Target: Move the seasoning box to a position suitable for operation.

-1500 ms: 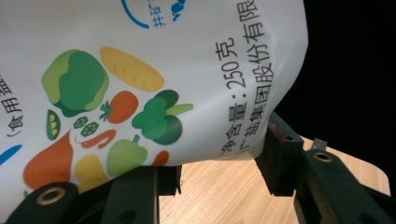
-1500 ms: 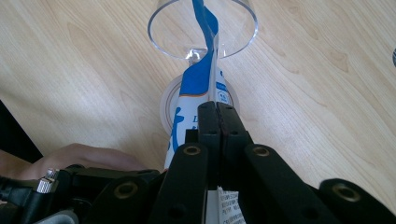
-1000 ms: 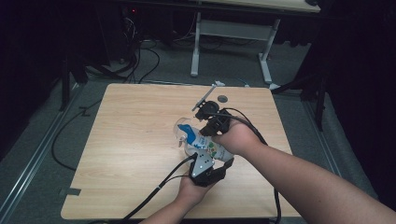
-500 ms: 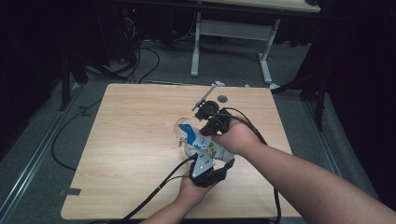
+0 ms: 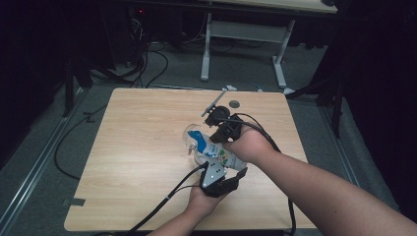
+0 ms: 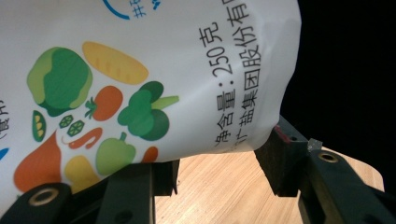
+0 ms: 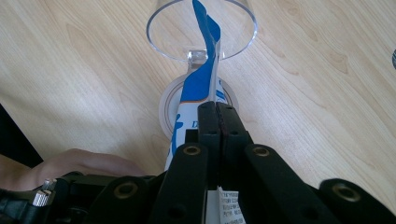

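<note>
High view shows one wooden surface (image 5: pixel 133 162) with two forearms coming in from the bottom edge, each hand with one gripper. One white bag (image 5: pixel 220 153) with a blue top end and printed vegetables lies tilted between the two grippers, near the middle of the surface. Its blue end goes into the mouth of one clear glass (image 5: pixel 193 141), which lies on its side on the surface. The right gripper (image 5: pixel 222 129) is at the upper part of the bag, and the left gripper (image 5: pixel 218 178) is at the lower part, close to the near edge. Behind the right gripper I count two small dark round things (image 5: pixel 234 103) and one thin grey stick (image 5: pixel 214 103); what they are I cannot tell. Right gripper view shows its two black fingers (image 7: pixel 208 122) pressed together on the thin upper edge of the bag (image 7: pixel 198 81), with the round rim of the glass (image 7: pixel 201 31) just beyond them. Left gripper view shows the bottom of the bag (image 6: pixel 140 79) between its two fingers (image 6: pixel 280 158); the jaws have just been opening. The right finger stands at the edge of the bag and the left one is under it, but I cannot tell if they press on it.
</note>
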Demonstrator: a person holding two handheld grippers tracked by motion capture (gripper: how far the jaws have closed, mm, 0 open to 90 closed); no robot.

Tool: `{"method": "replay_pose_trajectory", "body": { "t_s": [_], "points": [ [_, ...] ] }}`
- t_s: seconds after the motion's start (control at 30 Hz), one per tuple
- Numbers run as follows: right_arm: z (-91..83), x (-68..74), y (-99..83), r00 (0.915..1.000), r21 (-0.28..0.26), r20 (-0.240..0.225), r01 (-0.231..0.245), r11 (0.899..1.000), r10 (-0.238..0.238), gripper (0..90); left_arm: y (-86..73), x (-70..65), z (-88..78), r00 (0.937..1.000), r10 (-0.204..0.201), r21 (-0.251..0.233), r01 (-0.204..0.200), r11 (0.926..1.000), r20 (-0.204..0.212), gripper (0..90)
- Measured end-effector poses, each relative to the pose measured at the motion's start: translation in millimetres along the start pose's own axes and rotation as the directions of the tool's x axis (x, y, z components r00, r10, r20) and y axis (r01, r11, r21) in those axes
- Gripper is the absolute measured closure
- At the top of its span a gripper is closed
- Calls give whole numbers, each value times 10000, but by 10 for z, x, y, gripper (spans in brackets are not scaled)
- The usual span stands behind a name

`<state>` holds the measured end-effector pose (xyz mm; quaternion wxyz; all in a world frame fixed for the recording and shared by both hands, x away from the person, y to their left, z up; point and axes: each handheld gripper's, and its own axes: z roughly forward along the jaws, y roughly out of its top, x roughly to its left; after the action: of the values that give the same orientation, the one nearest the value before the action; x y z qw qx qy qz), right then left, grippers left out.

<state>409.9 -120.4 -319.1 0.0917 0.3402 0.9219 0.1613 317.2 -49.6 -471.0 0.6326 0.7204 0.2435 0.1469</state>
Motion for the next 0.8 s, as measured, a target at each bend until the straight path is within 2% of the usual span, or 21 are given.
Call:
{"method": "replay_pose_trajectory", "body": {
  "t_s": [0.8],
  "points": [
    [16,7,-9,10000,-3,-29,-49,10000,49,898,-13,-3,-2,10000,52,15,-52,10000,-19,537]
  ]
}}
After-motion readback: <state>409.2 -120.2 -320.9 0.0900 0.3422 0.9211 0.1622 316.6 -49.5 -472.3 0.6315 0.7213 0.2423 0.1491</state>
